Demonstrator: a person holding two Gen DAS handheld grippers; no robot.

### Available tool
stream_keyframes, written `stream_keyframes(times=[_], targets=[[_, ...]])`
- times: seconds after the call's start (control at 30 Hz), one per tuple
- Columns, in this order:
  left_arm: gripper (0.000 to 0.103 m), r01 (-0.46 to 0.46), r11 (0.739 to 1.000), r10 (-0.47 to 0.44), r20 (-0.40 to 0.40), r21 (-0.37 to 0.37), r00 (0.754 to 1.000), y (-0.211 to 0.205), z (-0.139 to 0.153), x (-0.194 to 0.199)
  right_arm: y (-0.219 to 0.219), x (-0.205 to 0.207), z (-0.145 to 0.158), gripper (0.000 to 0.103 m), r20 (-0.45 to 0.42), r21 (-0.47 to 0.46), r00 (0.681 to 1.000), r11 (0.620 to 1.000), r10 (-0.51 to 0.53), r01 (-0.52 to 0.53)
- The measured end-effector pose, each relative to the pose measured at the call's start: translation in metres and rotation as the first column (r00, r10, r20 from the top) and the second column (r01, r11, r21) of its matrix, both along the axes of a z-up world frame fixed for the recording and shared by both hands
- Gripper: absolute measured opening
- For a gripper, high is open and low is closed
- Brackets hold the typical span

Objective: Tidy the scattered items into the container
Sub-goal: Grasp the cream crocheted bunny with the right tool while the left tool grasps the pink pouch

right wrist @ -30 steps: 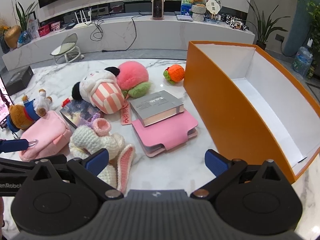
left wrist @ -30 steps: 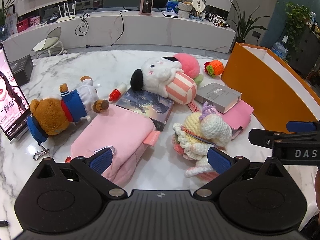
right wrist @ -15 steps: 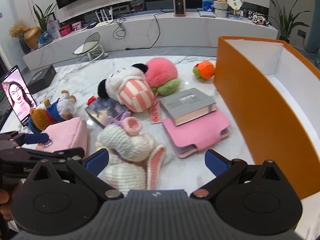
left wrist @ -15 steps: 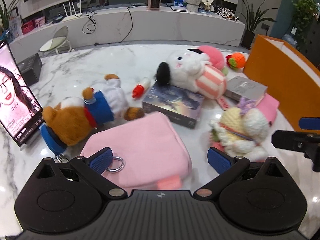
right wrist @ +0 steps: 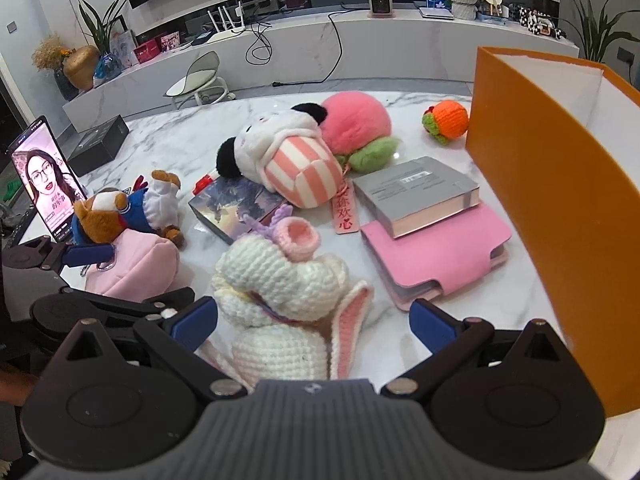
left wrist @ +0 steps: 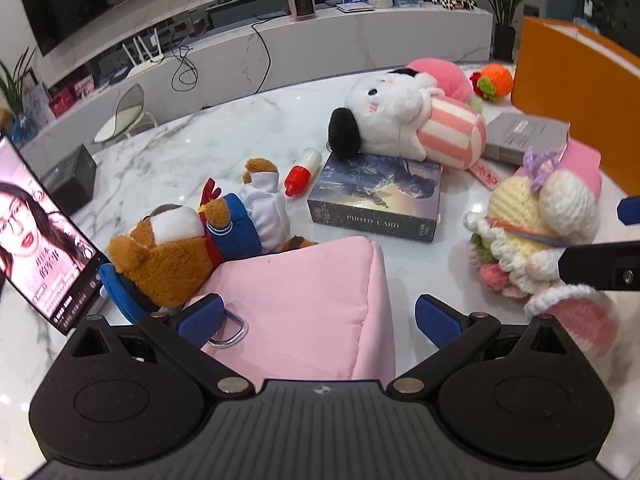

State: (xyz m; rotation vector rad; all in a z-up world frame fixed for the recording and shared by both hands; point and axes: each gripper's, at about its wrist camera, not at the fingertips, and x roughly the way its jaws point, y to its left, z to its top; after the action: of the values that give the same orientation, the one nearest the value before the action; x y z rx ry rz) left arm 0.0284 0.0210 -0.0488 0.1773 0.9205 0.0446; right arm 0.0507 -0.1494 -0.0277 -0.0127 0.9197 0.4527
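Observation:
My left gripper [left wrist: 318, 316] is open around a pink pouch [left wrist: 312, 304], its fingers on either side of it; the pouch also shows in the right wrist view [right wrist: 136, 268]. My right gripper [right wrist: 312, 320] is open around a white crocheted bunny [right wrist: 280, 300], which also shows in the left wrist view [left wrist: 536, 220]. The orange box [right wrist: 536, 184] stands open at the right. A brown bear plush [left wrist: 188, 240] lies beside the pouch. A photo card box [left wrist: 380, 196], a striped white plush [right wrist: 292, 152], a grey book [right wrist: 420, 192] and a pink case [right wrist: 440, 256] lie between.
A phone [left wrist: 36, 236] showing a video stands at the left. A red-capped bottle [left wrist: 302, 172], a pink peach plush [right wrist: 356, 124] and an orange crocheted ball [right wrist: 448, 120] lie further back. A black box [right wrist: 100, 144] sits at the far left of the marble table [left wrist: 200, 148].
My left gripper has moved left and down until its fingers straddle the pink pouch. My right gripper has moved left and closer until its fingers straddle the crocheted bunny.

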Motion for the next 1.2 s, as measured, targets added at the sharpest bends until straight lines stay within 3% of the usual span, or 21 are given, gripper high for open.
stream_keyframes(times=[0.1,0.4,0.57,0.73,0.87,1.1,1.2], targets=[[0.103,0.011,1.0,-0.011,-0.004,0.024,1.0,-0.003,-0.002,0.001,0.003,0.003,-0.005,0.101,-0.016,-0.002,1.0,1.0,0.0,0.0],[0.103,0.043,0.996,-0.042,-0.015,0.079,0.999,-0.008,-0.006,-0.002,0.015,0.005,-0.015,0.085,-0.028,0.003,0.999,0.999,0.042,-0.042],[0.103,0.058,0.995,-0.059,0.017,0.082,0.998,-0.007,-0.009,-0.005,0.02,0.007,-0.024,0.074,-0.044,-0.005,0.998,0.998,0.055,-0.055],[0.103,0.063,0.994,-0.061,-0.026,0.09,0.998,-0.007,-0.006,-0.003,0.022,0.006,-0.023,0.063,-0.038,0.003,0.997,0.998,0.068,-0.068],[0.103,0.051,0.993,-0.045,-0.053,0.104,0.998,-0.007,-0.003,-0.002,0.02,0.006,-0.022,0.06,-0.042,0.011,0.996,0.997,0.078,-0.078],[0.086,0.074,0.99,-0.07,-0.041,0.121,0.997,-0.005,0.002,-0.008,0.014,0.005,-0.016,0.06,-0.044,0.04,0.996,0.996,0.078,-0.076],[0.077,0.067,0.994,-0.066,-0.016,0.08,0.998,-0.001,0.012,-0.014,0.01,0.003,-0.009,0.06,-0.031,0.058,0.997,0.996,0.077,-0.075]])
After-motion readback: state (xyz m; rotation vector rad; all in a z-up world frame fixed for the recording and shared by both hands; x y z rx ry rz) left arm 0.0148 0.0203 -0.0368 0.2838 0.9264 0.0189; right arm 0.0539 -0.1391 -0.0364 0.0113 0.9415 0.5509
